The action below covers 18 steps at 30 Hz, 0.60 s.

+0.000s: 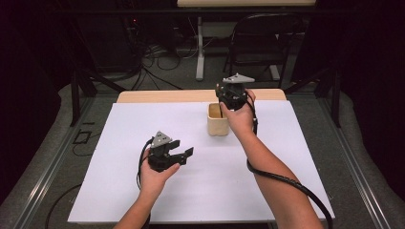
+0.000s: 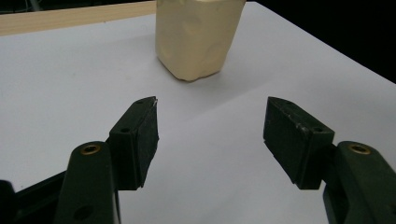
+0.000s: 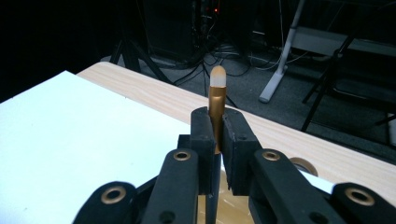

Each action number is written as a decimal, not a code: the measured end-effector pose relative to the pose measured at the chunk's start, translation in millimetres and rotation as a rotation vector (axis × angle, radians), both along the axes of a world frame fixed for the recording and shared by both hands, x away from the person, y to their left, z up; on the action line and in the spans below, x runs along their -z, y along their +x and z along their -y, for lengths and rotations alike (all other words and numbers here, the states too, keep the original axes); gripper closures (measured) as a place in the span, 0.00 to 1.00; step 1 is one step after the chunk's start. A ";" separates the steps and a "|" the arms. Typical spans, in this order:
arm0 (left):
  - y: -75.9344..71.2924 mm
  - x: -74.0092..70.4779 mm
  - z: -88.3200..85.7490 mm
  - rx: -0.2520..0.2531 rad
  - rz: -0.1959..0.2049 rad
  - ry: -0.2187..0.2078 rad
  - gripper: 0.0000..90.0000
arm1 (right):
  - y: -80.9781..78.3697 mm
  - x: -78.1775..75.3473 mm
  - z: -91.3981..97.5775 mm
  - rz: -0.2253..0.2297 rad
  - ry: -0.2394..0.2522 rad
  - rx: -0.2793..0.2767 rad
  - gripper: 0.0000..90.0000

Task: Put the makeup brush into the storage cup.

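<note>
**Pen goes toward the cup, tip up**

Right now the right claw [image 3: 215, 140] is clamped tight on a slim gold pen [image 3: 216, 100] with a pale rounded tip, which stands up between the two black pads in the centre of the right gripper view. In the high view that claw [image 1: 232, 98] sits in the upper middle of the frame, directly over the small cream cup [image 1: 217, 125] standing on the white sheet [image 1: 143, 124] that covers the bench [image 1: 162, 96]. By the look of it the pen is being brought to the cup's open mouth.

The pen looks light, stiff and smooth, so it could slip or swivel in the pads if the grip eases; holding it across the barrel near mid-length, as now, seems the sound place. The cup appears light as well, with a slightly uneven wall, and I judge that a knock on its rim from the pen could tip or shove it on the smooth sheet.

The left claw [image 1: 184, 155] hangs in the lower left-middle of the high view, jaws spread wide with nothing between them and pointed toward the cup. In the left gripper view the cup [image 2: 198, 37] stands at the top centre, well apart from the parted pads [image 2: 140, 140], so that hand is free to steady it.
</note>
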State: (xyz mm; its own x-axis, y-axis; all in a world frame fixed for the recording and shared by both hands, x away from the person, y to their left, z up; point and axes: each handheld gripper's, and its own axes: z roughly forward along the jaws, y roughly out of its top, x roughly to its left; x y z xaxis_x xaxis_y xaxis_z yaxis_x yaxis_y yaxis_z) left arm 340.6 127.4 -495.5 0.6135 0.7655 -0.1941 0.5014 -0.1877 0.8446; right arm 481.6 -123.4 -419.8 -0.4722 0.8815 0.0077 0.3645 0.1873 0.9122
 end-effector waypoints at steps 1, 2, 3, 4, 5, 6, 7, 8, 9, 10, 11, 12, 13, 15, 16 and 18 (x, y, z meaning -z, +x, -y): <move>0.0 0.0 0.0 0.000 0.000 0.000 0.40 | 0.0 1.4 0.0 -0.002 -0.001 -0.001 0.93; 0.1 0.1 0.0 0.000 0.000 0.000 0.40 | -0.1 2.6 0.1 -0.005 -0.005 -0.002 0.93; 0.1 0.2 0.1 0.000 0.000 0.000 0.40 | -0.3 3.8 -0.4 -0.007 -0.001 -0.001 0.93; 0.2 0.3 0.0 0.000 0.000 0.001 0.40 | -0.2 4.8 -0.2 -0.009 -0.004 -0.003 0.93; 0.2 0.4 0.1 0.000 -0.001 0.002 0.40 | -0.3 6.0 -0.3 -0.011 -0.004 -0.002 0.93; 0.2 0.5 0.1 -0.001 -0.003 0.001 0.40 | -0.4 7.1 -0.3 -0.014 -0.003 -0.003 0.93; 0.2 0.4 0.0 -0.001 -0.002 0.001 0.40 | -0.4 8.3 -0.1 -0.014 -0.004 -0.003 0.93; 0.2 0.4 0.0 -0.001 -0.001 0.001 0.40 | -0.5 9.7 -0.2 -0.019 -0.002 -0.003 0.93; 0.2 0.3 0.0 0.000 -0.001 0.001 0.40 | -0.5 11.2 -0.3 -0.020 -0.004 -0.002 0.93; 0.2 0.3 0.0 0.000 -0.001 0.000 0.40 | -0.6 12.6 -0.4 -0.021 -0.004 -0.002 0.93; 0.2 0.3 0.0 0.000 0.000 0.000 0.40 | -0.8 14.0 -0.5 -0.025 -0.004 -0.002 0.93; 0.3 0.4 0.1 0.000 -0.001 0.001 0.40 | -0.7 15.5 -0.4 -0.026 -0.007 -0.003 0.93; 0.3 0.5 0.1 0.000 -0.002 0.000 0.40 | -0.6 17.0 -0.6 -0.027 -0.008 -0.002 0.93; 0.3 0.6 0.2 0.000 -0.003 0.001 0.40 | -0.9 19.1 -1.0 -0.031 -0.013 -0.003 0.93; 0.4 0.6 0.2 0.000 -0.004 0.000 0.40 | -0.9 20.0 -1.1 -0.030 -0.015 -0.002 0.93; 0.5 0.6 0.0 -0.001 -0.003 0.000 0.40 | -0.9 21.5 -1.0 -0.033 -0.016 -0.003 0.93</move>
